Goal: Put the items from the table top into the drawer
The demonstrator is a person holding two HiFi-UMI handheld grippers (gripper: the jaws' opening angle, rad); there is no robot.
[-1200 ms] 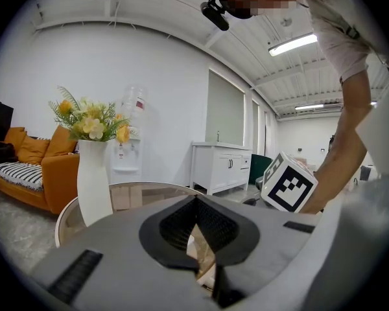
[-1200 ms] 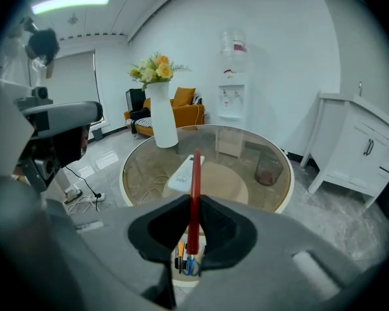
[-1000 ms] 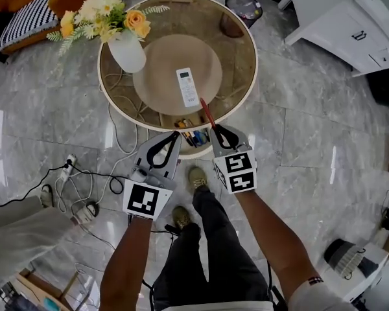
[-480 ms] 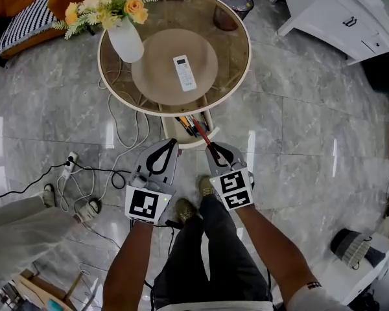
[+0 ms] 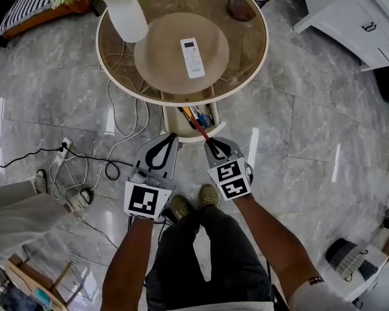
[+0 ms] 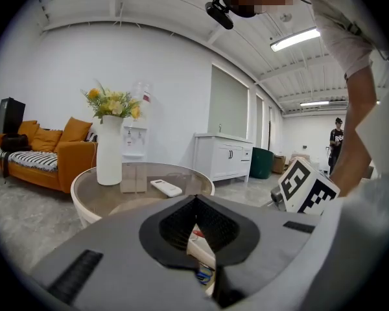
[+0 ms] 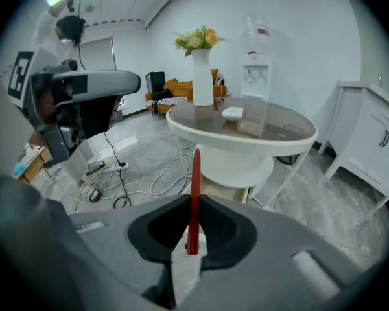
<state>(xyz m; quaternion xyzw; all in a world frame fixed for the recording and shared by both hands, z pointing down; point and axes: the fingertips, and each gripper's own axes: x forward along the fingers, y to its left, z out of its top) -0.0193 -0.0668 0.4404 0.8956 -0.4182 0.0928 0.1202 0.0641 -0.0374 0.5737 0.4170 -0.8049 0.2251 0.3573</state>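
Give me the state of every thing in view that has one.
Right gripper: shut on the red pen.
Left gripper: shut, nothing between the jaws.
Red pen: held, free end pointing toward the drawer.
Drawer: open, pens inside.
Remote control: lying flat on the table top.
Vase: upright on the table top.

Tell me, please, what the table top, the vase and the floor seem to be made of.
Table top: tinted glass, likely; cables and the base show through it. Vase: white, smooth, probably glazed ceramic, though plastic is possible. Floor: polished grey stone or marble-look tile; veins, joints and light reflections show.
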